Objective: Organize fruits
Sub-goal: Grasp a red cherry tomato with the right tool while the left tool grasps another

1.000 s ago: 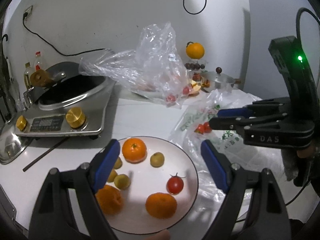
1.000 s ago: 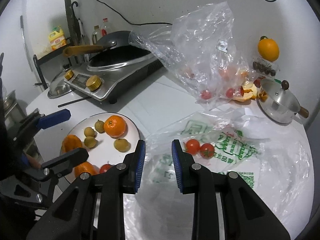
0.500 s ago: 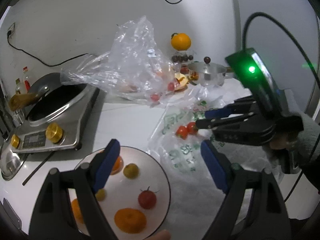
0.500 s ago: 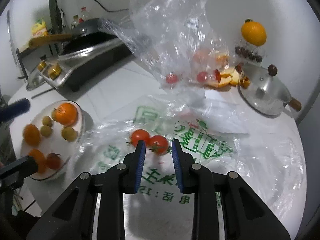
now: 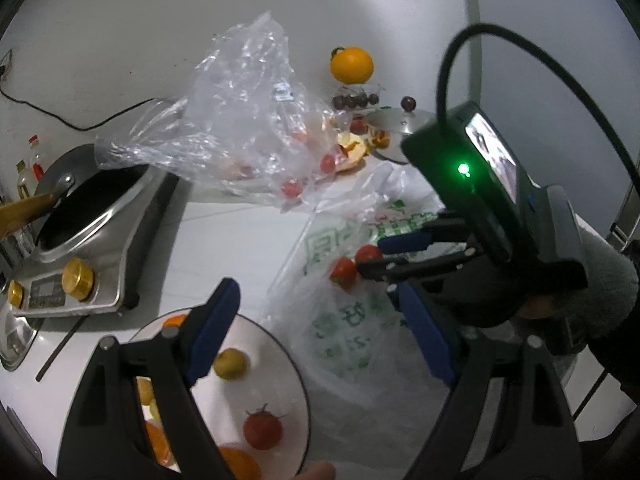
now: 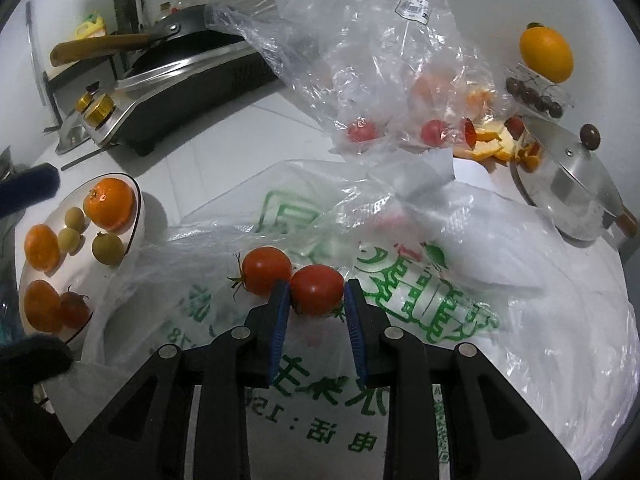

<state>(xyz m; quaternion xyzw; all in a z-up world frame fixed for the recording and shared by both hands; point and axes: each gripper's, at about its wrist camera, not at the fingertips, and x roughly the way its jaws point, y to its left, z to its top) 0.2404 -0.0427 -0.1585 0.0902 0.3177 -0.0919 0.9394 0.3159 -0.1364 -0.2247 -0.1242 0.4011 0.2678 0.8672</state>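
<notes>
Two red tomatoes lie on a green-printed plastic bag (image 6: 420, 320). My right gripper (image 6: 313, 292) is shut, and its blue pads flank the right tomato (image 6: 316, 288) and touch its sides. The left tomato (image 6: 266, 270) rests against that one, just outside the left pad. The left wrist view shows the gripped tomato (image 5: 368, 254) at those tips. My left gripper (image 5: 316, 286) stands wide open with nothing in it, above the right rim of a white plate (image 5: 260, 360). That plate (image 6: 138, 200) holds oranges (image 6: 108, 204), small yellow-green fruits (image 6: 107, 248) and a tomato (image 5: 262, 430).
An induction cooker with a wok (image 5: 88, 240) stands at the left. A crumpled clear bag (image 6: 360, 60) with more tomatoes rises behind. At the back right are orange peels (image 6: 486, 144), a steel pot lid (image 6: 568, 184) and an orange (image 6: 546, 54) on a rack.
My right gripper has come down and forward onto the two tomatoes, and one now sits between its tips. My left gripper has shifted right, so the plate has slid to the lower left.
</notes>
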